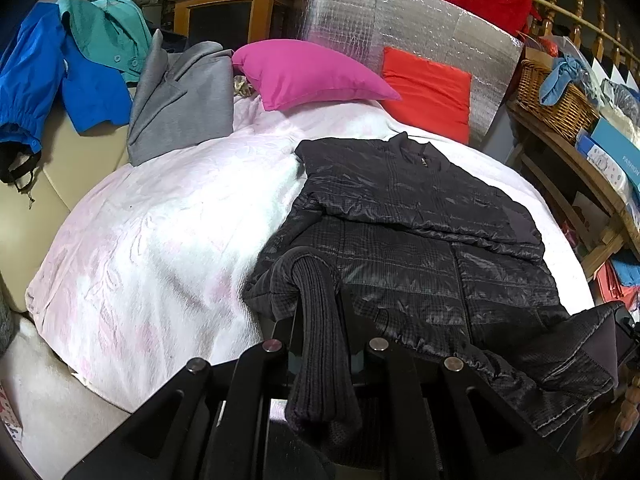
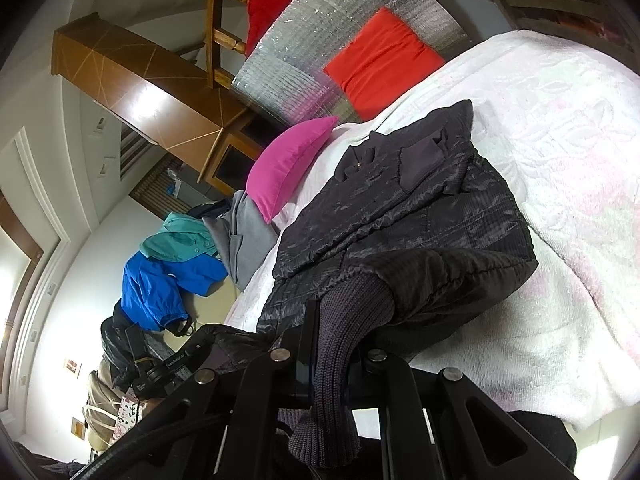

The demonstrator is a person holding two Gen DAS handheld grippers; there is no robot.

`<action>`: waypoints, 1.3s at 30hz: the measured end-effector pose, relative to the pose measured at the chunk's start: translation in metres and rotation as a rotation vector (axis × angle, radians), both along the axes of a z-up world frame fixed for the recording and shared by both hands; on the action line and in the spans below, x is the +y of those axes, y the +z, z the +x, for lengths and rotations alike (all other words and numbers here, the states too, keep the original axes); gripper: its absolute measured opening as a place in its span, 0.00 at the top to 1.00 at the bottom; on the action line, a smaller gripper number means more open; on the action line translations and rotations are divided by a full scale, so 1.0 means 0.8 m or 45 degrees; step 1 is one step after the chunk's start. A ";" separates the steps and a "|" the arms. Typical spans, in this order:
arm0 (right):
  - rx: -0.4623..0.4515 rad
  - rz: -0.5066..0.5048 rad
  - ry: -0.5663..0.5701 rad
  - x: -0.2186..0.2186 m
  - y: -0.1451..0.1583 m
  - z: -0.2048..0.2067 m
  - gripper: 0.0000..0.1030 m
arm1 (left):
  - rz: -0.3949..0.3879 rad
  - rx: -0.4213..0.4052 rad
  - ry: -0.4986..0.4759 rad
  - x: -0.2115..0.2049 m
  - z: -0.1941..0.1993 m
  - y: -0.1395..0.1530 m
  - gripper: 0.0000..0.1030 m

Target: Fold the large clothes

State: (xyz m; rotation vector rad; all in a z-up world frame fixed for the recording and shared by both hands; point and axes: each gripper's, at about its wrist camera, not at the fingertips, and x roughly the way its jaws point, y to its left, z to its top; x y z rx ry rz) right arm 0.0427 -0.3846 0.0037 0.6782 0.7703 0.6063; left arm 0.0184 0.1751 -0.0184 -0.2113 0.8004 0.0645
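Observation:
A black quilted jacket [image 1: 420,220] [image 2: 400,208] lies front up on the white and pink bedspread [image 1: 160,220] [image 2: 560,160], collar toward the cushions. One sleeve is folded across its chest. My left gripper [image 1: 320,312] is shut on a ribbed knit cuff [image 1: 320,360] at the jacket's near left side; the cuff hangs down over the gripper body. My right gripper [image 2: 332,320] is shut on the other ribbed cuff [image 2: 340,360], which droops between its fingers. In the right wrist view the left gripper's body [image 2: 160,372] shows at the lower left, among dark fabric.
A magenta pillow [image 1: 312,72] and an orange-red cushion [image 1: 428,88] lean against a silver foil sheet [image 1: 360,12] at the bed's head. Grey [image 1: 184,100], blue [image 1: 80,80] and teal [image 1: 108,28] garments are heaped to the left. A wicker basket [image 1: 552,96] sits on wooden shelves at the right.

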 end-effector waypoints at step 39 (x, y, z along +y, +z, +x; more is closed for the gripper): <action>0.000 -0.013 -0.002 -0.002 -0.004 -0.015 0.92 | 0.013 -0.001 0.012 -0.002 -0.014 -0.003 0.88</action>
